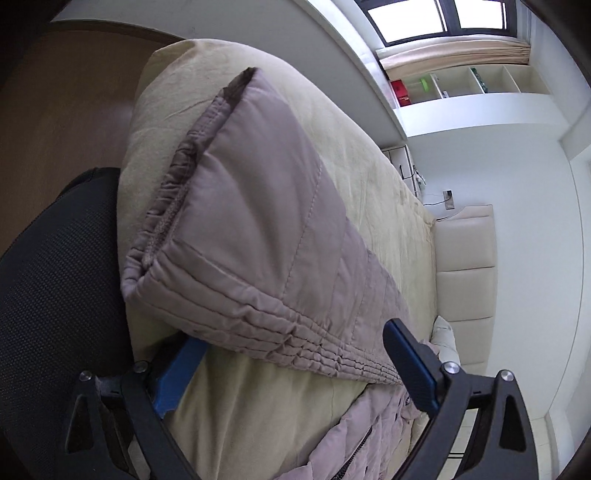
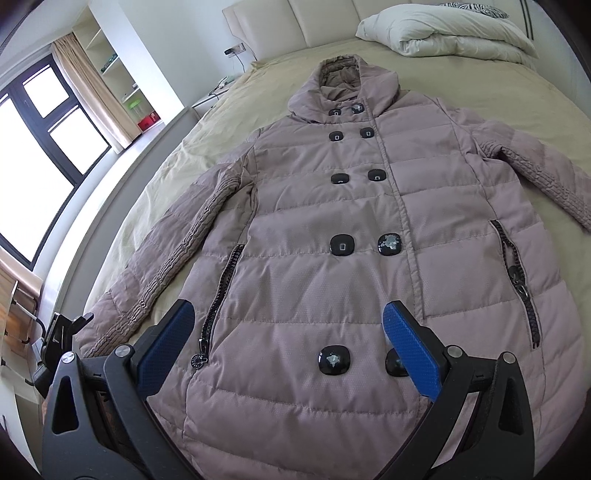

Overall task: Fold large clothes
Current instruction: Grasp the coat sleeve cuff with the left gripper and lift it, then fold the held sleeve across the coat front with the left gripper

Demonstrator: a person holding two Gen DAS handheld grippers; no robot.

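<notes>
Mauve quilted down coat (image 2: 332, 229) lies front-up and buttoned on the bed (image 2: 192, 162), hood toward the folded duvet (image 2: 447, 33), both sleeves spread out. The right gripper (image 2: 291, 347) hovers over the coat's lower front, fingers (image 2: 168, 339) wide apart, gripping nothing. The left gripper (image 1: 291, 365) straddles the left sleeve (image 1: 251, 221) cuff, fingers (image 1: 410, 365) open, not pressing it.

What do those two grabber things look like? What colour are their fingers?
Both look alike. The left gripper and the right gripper each have two black fingers shaped like bent arms, with triangle-shaped holes and round silver bolts. The tips carry flat blue pads with a bumpy, dotted surface. No cables or writing show on them, and no hands or sleeves can be seen in either view.
</notes>
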